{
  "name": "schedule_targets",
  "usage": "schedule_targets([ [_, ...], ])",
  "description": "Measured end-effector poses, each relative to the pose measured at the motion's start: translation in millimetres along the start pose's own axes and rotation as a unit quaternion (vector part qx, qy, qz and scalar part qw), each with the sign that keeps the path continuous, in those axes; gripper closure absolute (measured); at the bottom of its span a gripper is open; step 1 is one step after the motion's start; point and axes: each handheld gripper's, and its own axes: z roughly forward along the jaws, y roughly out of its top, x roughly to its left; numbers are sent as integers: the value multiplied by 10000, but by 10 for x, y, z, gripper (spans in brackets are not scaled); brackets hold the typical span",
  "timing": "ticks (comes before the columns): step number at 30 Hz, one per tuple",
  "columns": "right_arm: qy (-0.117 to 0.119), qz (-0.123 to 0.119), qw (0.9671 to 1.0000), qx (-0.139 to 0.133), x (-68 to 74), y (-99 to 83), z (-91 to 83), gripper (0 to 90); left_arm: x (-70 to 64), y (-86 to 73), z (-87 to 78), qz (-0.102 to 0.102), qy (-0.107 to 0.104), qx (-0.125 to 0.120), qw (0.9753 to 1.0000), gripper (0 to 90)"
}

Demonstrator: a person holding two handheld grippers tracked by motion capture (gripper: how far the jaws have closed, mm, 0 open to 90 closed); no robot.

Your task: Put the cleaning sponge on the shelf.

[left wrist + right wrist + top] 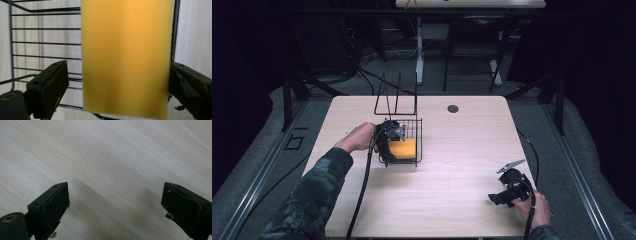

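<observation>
Table (462, 165), pale wood, is carrying everything, with a small dark disc (453, 108) lying near its far edge. Wire basket (418, 137), black, is sitting left of centre on the table, two tall wire loops rising from its far side. Yellow sponge (404, 148) is lying inside the basket, against its floor; in the left gripper view the sponge (125, 57) is standing between the jaws as a broad yellow slab with the basket's wires (45, 43) running behind it. Left gripper (388, 142) is reaching into the basket from its left side, held by the left hand (359, 137) in a camouflage sleeve. Its jaws are standing wide apart: the left jaw is clear of the sponge, the right jaw is sitting right at the sponge's edge, and whether it is touching cannot be told. Right gripper (497, 199) is resting low near the table's near right corner, well apart from the basket, held by the right hand (534, 210). Its jaws are spread wide over bare wood, gripping nothing.
</observation>
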Motion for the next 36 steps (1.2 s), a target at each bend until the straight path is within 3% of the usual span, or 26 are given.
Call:
schedule_targets([
  [9, -42, -34, 10000, -3, 12, 3, -3, 75, -35, -86, -162, -135, 204, -482, 9985, 28],
  [12, -67, -26, 10000, 1, 10, 3, -7, 75, -50, -134, -200, -302, 192, -679, 9971, 18],
  [13, -54, -15, 10000, 2, 13, 2, -5, 75, -34, -152, -223, -207, 196, -647, 9975, 15],
  [15, -68, -32, 10000, -16, 13, 0, -3, 75, -59, -190, -238, -468, 167, -828, 9953, 8],
  [18, -61, -25, 10000, -21, 15, 1, -6, 75, -82, -238, -278, -615, 154, -1002, 9929, 2],
  [24, -67, -22, 10000, -22, 13, 2, -4, 75, -154, -314, -408, -663, 264, -1294, 9890, 2],
  [26, -61, -18, 10000, 3, 11, 2, -11, 75, -193, -343, -439, -691, 303, -1307, 9885, 2],
  [28, -61, -23, 10000, -18, 13, 1, -13, 75, -267, -380, -462, -637, 374, -1222, 9898, 2],
  [32, -68, -28, 10000, -13, 16, -1, -18, 75, -414, -468, -507, -661, 457, -1249, 9889, 2],
  [36, -60, -27, 10000, -17, 23, 3, -14, 75, -545, -590, -606, -882, 596, -1459, 9836, 2],
])
